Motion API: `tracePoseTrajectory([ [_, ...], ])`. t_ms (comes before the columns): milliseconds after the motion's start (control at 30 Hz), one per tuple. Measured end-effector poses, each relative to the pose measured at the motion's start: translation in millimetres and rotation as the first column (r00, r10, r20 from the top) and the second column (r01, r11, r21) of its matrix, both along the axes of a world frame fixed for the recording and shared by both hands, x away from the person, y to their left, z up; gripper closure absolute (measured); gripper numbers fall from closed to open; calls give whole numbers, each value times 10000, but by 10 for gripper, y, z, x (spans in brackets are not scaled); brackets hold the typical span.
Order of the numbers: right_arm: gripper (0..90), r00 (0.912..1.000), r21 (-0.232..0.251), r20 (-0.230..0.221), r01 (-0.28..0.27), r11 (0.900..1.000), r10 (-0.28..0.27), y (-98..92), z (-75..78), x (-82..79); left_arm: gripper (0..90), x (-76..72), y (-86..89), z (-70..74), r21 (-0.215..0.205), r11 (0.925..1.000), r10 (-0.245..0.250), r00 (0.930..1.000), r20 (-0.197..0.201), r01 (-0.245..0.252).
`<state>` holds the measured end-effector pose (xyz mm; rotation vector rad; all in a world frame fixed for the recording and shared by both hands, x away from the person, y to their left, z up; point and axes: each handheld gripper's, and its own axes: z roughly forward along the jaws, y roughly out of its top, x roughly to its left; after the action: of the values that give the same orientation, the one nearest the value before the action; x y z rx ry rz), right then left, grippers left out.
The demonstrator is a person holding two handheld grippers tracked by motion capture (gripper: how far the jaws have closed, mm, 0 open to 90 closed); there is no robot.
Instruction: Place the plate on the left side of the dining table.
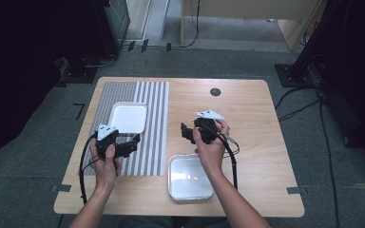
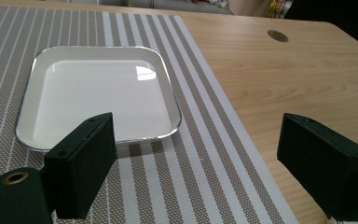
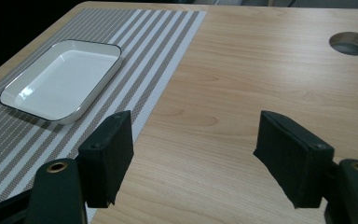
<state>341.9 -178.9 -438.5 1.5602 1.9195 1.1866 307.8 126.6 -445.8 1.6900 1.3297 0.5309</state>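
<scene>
A white square tray (image 1: 129,117) with a dark rim rests on the striped placemat (image 1: 154,118) at the left of the table. My left gripper (image 1: 134,141) hovers just in front of it, held in a hand. In the left gripper view the jaws (image 2: 198,140) stand wide apart with nothing between them, and the tray (image 2: 98,93) lies just beyond the left jaw. My right gripper (image 1: 185,132) is over bare wood at mid-table, pointing left. Its jaws (image 3: 196,140) are open and empty, with the tray (image 3: 63,79) farther off at upper left.
A second white tray (image 1: 188,176) sits near the front edge, under the right forearm. A round cable hole (image 1: 215,92) (image 3: 352,43) is at the back of the wooden table (image 1: 256,118). Cables trail from both grippers towards the person.
</scene>
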Motion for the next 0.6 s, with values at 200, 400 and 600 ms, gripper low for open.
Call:
tracePoseTrajectory([
  [200,278,9997,26,40,227,9997,-227,-171,6,-95,115,-103,-27,-27,28,10000,3,10000,22,-3],
  [400,278,9984,-23,13,557,9984,-557,-417,-41,-217,108,-212,-9,-50,71,9999,81,10000,2,-81],
  [600,280,9965,-105,-9,834,9965,-834,-601,-118,-317,105,-298,22,-96,92,9999,103,9999,-38,-102],
])
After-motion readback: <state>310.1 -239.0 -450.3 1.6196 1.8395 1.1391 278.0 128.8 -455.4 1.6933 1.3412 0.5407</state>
